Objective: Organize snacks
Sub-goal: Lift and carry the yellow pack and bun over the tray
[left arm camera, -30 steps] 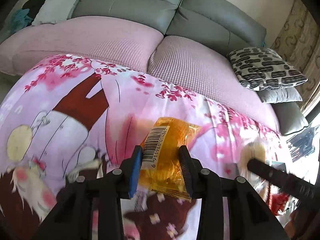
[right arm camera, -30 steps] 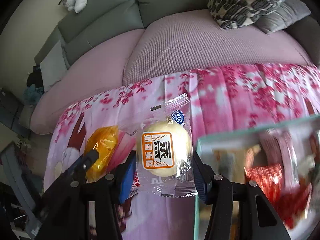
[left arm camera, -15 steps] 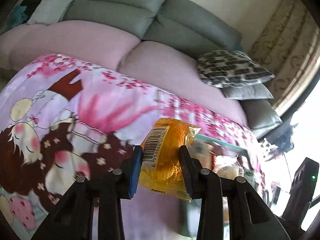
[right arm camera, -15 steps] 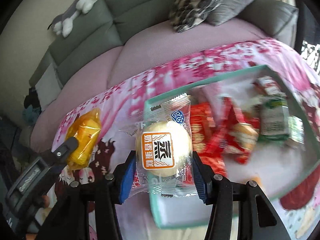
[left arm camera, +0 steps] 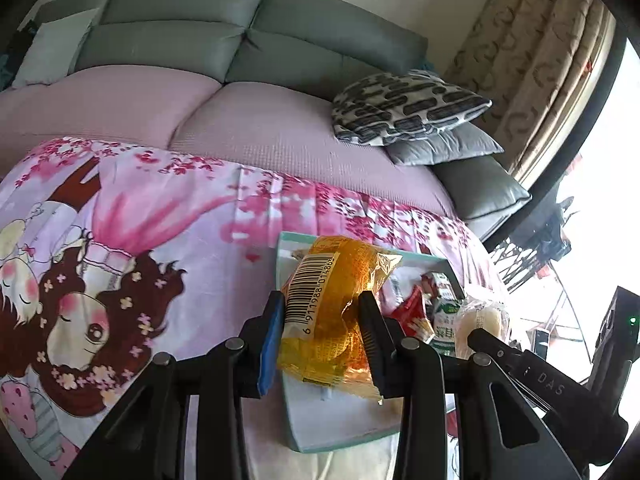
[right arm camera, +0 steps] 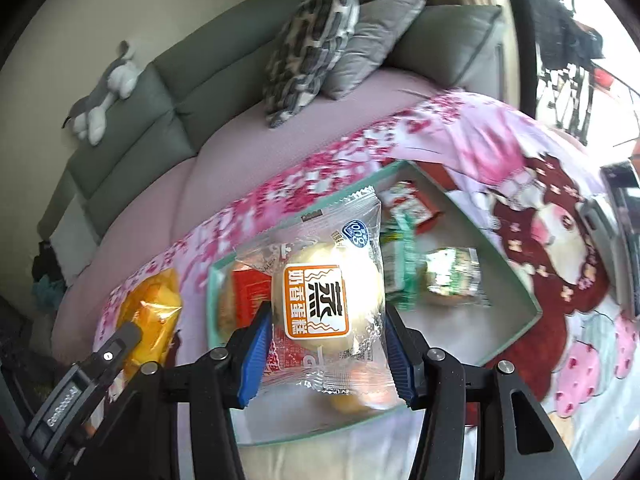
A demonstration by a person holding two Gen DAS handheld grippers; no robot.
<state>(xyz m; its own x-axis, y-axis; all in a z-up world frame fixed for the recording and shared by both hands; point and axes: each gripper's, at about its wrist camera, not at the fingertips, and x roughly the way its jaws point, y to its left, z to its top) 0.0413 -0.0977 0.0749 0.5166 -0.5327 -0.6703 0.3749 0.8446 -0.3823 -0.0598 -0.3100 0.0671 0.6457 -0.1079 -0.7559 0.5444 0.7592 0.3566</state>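
My left gripper (left arm camera: 322,322) is shut on an orange snack packet (left arm camera: 336,312) with a barcode, held above the left end of a teal-rimmed tray (left arm camera: 280,264). My right gripper (right arm camera: 326,350) is shut on a clear-wrapped steamed cake (right arm camera: 324,292) with an orange label, hanging over the tray (right arm camera: 516,276). Inside the tray lie several red and green snack packs (right arm camera: 412,208). The orange packet (right arm camera: 154,312) and the left gripper's finger show at the lower left of the right wrist view. The cake (left arm camera: 484,320) appears at the right of the left wrist view.
The tray rests on a pink cartoon-print cloth (left arm camera: 132,240) spread before a pink-covered sofa (left arm camera: 248,128) with grey backrests. Patterned and grey cushions (left arm camera: 408,108) sit at the sofa's right end. A plush toy (right arm camera: 104,88) lies on the backrest. A bright window (left arm camera: 592,216) is at the right.
Both grippers have carried their snacks rightward from over the bare cloth to above the tray, which now fills the lower middle of both views. Both grips are unchanged.
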